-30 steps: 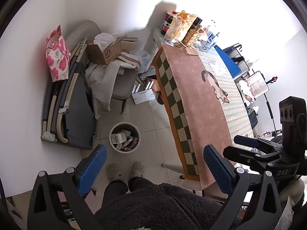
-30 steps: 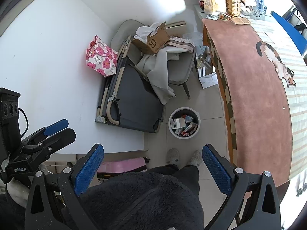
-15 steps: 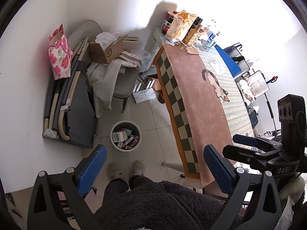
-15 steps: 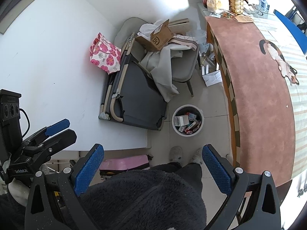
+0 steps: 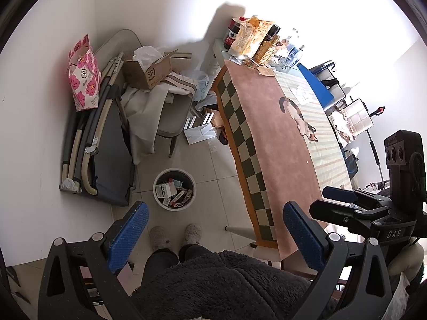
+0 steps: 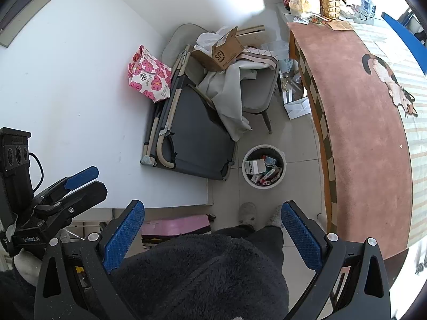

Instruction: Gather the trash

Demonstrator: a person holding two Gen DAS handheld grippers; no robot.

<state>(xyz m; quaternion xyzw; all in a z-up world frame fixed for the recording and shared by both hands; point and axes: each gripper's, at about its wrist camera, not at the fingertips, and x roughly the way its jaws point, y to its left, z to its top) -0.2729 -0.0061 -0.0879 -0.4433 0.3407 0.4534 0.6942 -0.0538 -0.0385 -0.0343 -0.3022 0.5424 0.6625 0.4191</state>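
Lately you've drifted back slightly; both your left hand-held gripper (image 5: 213, 236) and right hand-held gripper (image 6: 212, 233) hang apart, empty, above the filled bin (image 5: 174, 192), so collection looks finished.

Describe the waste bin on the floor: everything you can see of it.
The bin is a small round white pail, plastic by its look, standing upright on the tiled floor with no lid. It is nearly full of small boxes and wrappers, white, teal and red. It sits just ahead of the person's slippers, between the folded cot and the table, touching neither.
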